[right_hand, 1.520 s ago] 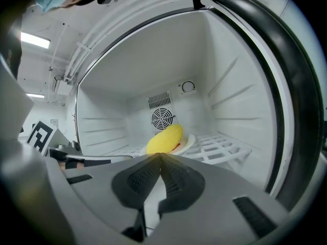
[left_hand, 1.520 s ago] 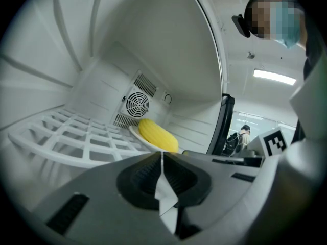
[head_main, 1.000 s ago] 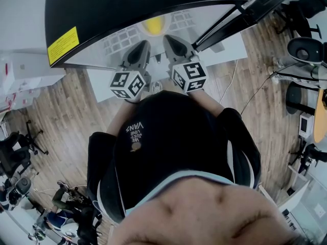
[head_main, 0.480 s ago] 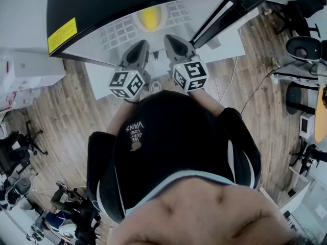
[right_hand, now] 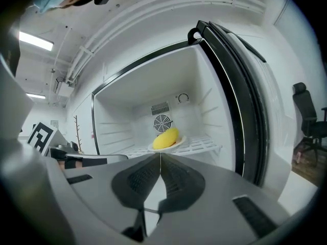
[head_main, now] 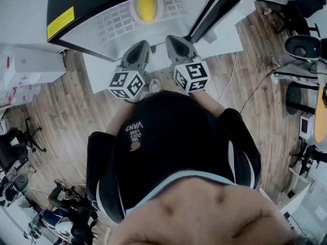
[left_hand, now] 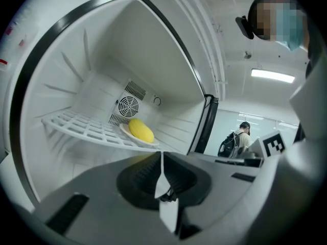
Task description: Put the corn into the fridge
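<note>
Smooth, bright yellow corn (right_hand: 166,138), an oblong cob with blunt rounded ends, kernels too fine to make out. Lying on its side on a shallow white plate (right_hand: 180,143) with a thin raised rim. Plate resting on a white wire shelf (right_hand: 207,145) of thin parallel bars, toward the back of the fridge (left_hand: 102,50), just in front of a round slotted fan grille (left_hand: 126,106). Glossy white moulded walls with ribbed ledges inside; black gasket round the opening; dark door (right_hand: 240,101) swung open at the right.

Well apart from both grippers, ahead of and above their tips, deep inside the compartment. Left gripper (left_hand: 162,160): matt grey plastic, ridged pads pressed together, nothing between them. Right gripper (right_hand: 160,160): same build, jaws likewise closed and empty. Side by side outside the opening in the head view, both pointing in toward the cob.
</note>
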A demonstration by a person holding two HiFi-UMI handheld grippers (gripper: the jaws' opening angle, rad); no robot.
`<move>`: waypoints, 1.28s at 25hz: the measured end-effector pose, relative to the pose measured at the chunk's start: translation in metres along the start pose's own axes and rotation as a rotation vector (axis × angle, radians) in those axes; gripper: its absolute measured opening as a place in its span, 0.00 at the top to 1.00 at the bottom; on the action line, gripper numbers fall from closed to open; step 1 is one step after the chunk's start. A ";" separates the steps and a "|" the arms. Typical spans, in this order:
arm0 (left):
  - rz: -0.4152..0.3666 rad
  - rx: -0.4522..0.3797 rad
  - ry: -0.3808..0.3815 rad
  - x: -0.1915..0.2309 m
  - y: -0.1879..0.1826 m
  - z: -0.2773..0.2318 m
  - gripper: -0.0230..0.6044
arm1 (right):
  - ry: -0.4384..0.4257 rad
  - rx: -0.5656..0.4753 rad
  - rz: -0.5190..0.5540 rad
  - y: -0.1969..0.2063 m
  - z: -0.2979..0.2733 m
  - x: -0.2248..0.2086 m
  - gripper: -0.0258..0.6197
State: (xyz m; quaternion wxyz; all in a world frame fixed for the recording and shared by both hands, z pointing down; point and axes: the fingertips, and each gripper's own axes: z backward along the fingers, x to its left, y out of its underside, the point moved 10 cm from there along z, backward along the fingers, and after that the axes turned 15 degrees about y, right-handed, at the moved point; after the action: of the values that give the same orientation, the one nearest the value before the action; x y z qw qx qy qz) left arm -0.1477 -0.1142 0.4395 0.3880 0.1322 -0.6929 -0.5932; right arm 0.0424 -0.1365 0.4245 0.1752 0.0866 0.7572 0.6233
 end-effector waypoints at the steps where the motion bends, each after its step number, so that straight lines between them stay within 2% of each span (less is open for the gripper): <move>1: 0.001 0.001 -0.002 -0.003 0.002 0.001 0.92 | 0.001 0.003 0.000 0.001 0.003 -0.001 0.94; 22: 0.026 -0.018 -0.060 -0.060 0.034 0.036 0.92 | -0.016 0.029 -0.004 0.019 0.069 -0.007 0.94; 32: 0.031 -0.040 -0.077 -0.074 0.041 0.046 0.92 | -0.026 0.026 0.008 0.021 0.085 -0.008 0.94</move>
State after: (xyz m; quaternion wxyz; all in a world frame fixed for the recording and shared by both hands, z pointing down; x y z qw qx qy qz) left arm -0.1194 -0.0232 0.4491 0.3728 0.0910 -0.6974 -0.6053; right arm 0.0798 -0.0571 0.4324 0.1814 0.1001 0.7627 0.6127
